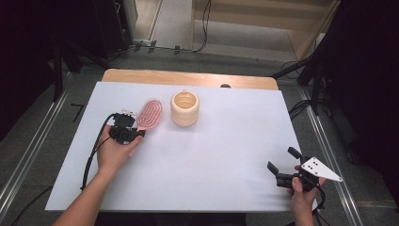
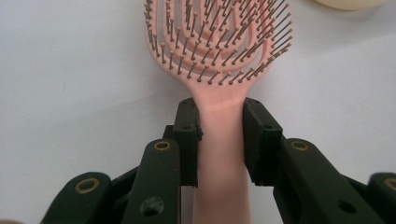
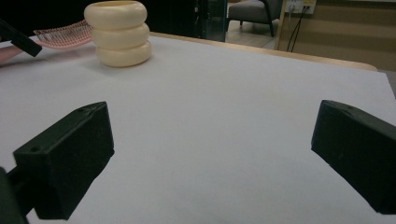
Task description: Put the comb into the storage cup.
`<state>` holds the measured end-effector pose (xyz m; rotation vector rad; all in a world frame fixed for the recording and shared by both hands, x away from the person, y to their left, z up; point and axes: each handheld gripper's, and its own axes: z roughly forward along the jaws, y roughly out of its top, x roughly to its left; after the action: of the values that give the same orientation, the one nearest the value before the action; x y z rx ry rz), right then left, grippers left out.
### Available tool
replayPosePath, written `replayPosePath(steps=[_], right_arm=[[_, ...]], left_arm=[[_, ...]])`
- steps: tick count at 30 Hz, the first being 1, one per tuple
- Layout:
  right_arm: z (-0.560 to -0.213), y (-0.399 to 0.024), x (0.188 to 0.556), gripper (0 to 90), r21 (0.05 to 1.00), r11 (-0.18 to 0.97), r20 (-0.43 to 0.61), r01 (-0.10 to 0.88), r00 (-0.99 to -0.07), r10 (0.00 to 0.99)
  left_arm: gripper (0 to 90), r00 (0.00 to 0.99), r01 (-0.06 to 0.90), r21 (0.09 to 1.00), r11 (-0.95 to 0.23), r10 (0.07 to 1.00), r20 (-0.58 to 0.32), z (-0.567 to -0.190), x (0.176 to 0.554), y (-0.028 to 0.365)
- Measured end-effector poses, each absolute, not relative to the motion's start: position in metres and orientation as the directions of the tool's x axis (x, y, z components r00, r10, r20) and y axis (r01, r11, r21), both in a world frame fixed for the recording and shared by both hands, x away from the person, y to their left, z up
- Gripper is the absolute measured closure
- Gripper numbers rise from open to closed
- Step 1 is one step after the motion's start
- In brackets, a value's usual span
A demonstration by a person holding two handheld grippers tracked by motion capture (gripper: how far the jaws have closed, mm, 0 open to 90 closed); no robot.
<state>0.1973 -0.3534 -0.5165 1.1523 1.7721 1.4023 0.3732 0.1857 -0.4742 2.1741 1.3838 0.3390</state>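
A pink hairbrush (image 1: 149, 114) lies bristles up on the white table top (image 1: 211, 155), left of centre. My left gripper (image 1: 135, 125) is shut on its handle. In the left gripper view both black pads press the sides of the handle just below the brush head (image 2: 219, 37), with my left gripper (image 2: 219, 119) low over the table. A cream ribbed cup (image 1: 184, 108) stands upright just right of the brush. My right gripper (image 1: 281, 159) rests near the table's front right corner, open, with nothing between its jaws (image 3: 212, 149). From there the cup (image 3: 122, 32) and the brush (image 3: 60, 32) sit far off.
A wooden strip (image 1: 188, 77) of the table shows along the back edge. Black stands and cables (image 1: 301, 106) crowd the floor on both sides. A wide bare stretch of white surface lies between the two hands.
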Motion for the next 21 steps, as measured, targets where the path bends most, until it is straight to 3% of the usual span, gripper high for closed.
replayPosePath(steps=[21], right_arm=[[-0.516,-0.355,0.197,0.0,0.964,0.055,0.066,0.259,-0.437,0.897]], left_arm=[[70.2,0.482,0.624,0.738,-0.257,0.87,-0.105,-0.459,0.345,0.198]])
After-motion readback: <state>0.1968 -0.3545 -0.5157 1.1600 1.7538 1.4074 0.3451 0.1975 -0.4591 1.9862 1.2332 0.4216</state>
